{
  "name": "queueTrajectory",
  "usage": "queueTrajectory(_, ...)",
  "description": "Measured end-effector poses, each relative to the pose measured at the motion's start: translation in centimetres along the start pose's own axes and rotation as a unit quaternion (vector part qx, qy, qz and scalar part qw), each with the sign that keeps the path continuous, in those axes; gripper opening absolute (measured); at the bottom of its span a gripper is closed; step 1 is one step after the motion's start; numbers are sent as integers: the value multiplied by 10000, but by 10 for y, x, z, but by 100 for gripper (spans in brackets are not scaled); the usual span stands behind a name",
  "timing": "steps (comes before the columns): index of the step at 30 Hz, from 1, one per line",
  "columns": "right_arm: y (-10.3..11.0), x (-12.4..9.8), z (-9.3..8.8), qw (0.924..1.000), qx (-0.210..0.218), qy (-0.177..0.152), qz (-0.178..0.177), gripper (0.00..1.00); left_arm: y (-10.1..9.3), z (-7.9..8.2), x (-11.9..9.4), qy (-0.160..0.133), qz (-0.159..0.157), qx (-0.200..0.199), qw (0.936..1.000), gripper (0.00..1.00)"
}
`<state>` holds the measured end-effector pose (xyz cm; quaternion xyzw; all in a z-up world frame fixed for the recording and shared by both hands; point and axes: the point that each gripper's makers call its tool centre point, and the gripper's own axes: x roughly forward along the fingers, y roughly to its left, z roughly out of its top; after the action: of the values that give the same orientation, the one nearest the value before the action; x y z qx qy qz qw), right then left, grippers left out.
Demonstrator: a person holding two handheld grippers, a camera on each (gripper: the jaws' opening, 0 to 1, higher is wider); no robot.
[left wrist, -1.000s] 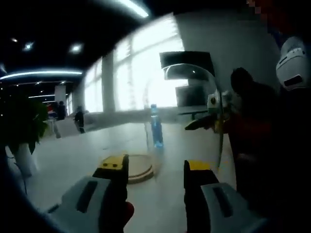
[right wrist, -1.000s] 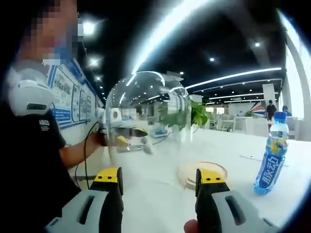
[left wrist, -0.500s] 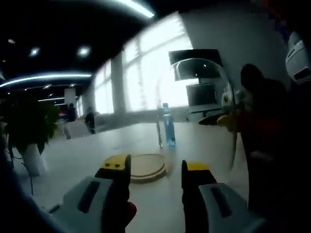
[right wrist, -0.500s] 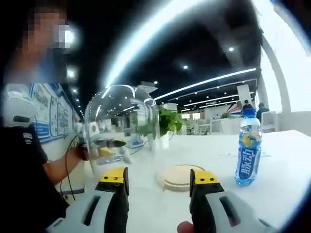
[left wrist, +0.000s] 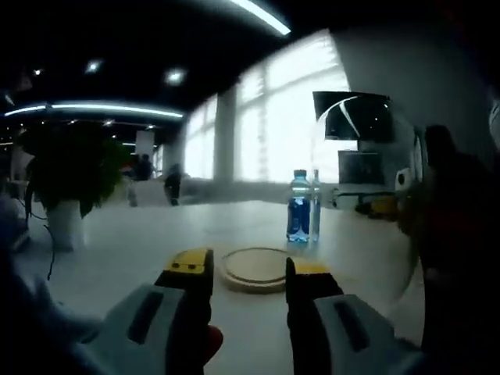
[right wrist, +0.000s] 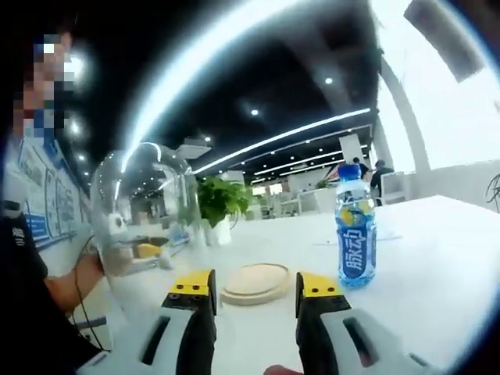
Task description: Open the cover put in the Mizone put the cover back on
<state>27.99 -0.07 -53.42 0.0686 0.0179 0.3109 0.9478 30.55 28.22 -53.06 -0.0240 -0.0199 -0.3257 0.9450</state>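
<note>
Standing beyond right claw [right wrist: 254, 289]: Mizone bottle [right wrist: 355, 237]

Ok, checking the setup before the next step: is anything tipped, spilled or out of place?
Nothing looks wrong. The blue-labelled Mizone bottle stands upright and capped on the white table, beside the bare round wooden base. The clear glass dome cover is off it, to the side.

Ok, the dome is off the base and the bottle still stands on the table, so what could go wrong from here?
1. The glass dome cover sits off to one side of the wooden base, near the person; a swing back could clip something.
2. The Mizone bottle is tall and narrow beside the base; an off-centre grab by the right gripper might tip it.
3. In the left gripper view the bottle stands just behind the base, so the left gripper could nudge it.
</note>
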Motion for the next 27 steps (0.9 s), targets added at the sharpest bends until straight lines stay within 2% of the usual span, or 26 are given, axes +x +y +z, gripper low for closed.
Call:
queueTrajectory(3,-3,0,-2,9999,-141,1,-61,29,9,-4,1,-25,187,-231,9996,29)
queueTrajectory(5,-8,0,-4,9981,-567,45,-225,26,14,-9,1,5,326,-72,9994,28)
queueTrajectory(7,-11,1,-6,9965,-752,60,-364,26,13,-12,2,25,338,0,9994,26)
queueTrajectory(11,-9,5,-10,9986,-470,36,-239,25,12,-16,4,101,403,76,9991,25)
queueTrajectory(14,-9,8,-12,9982,-536,46,-278,25,13,-20,6,139,444,120,9988,24)
queueTrajectory(17,-10,9,-15,9977,-629,65,-240,17,12,-27,8,236,437,176,9986,24)
queueTrajectory(19,-18,9,-14,9990,-269,-74,-352,9,13,-30,8,249,452,243,9984,23)
queueTrajectory(23,-41,7,-19,9973,-118,-191,-701,9,6,-31,10,140,405,183,9989,22)
queueTrajectory(27,-51,6,-30,9963,-52,-161,-838,9,6,-33,11,5,398,215,9990,23)
